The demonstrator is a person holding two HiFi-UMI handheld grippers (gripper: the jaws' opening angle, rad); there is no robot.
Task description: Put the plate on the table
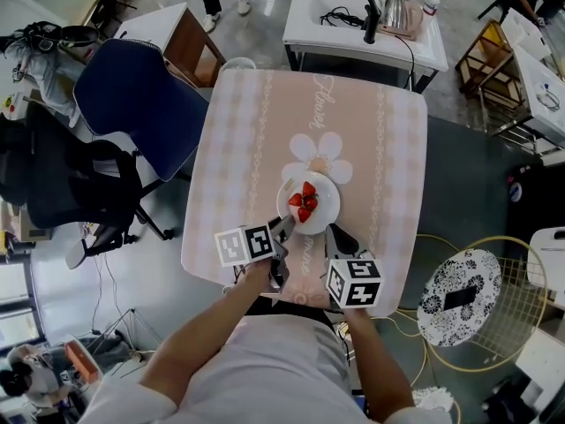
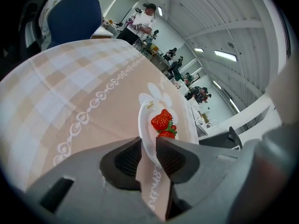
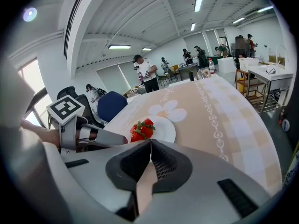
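Note:
A white plate [image 1: 321, 210] with strawberries [image 1: 305, 201] lies on the pink-clothed table [image 1: 265, 131], near its front edge. My left gripper [image 1: 284, 229] holds the plate's near-left rim; in the left gripper view the rim of the plate [image 2: 145, 125] runs between the two pads, with the strawberries [image 2: 161, 122] just beyond my left gripper [image 2: 148, 149]. My right gripper [image 1: 334, 231] is at the plate's near-right rim, jaws shut and empty. In the right gripper view the plate [image 3: 164, 128] lies just past my right gripper [image 3: 150, 146]. Whether the plate rests fully on the cloth I cannot tell.
A blue chair [image 1: 141, 104] and a black chair [image 1: 75, 184] stand left of the table. Behind it is a white table [image 1: 362, 26] with a kettle [image 1: 395, 9]. A patterned round stool [image 1: 459, 295] stands at the right. People stand far off.

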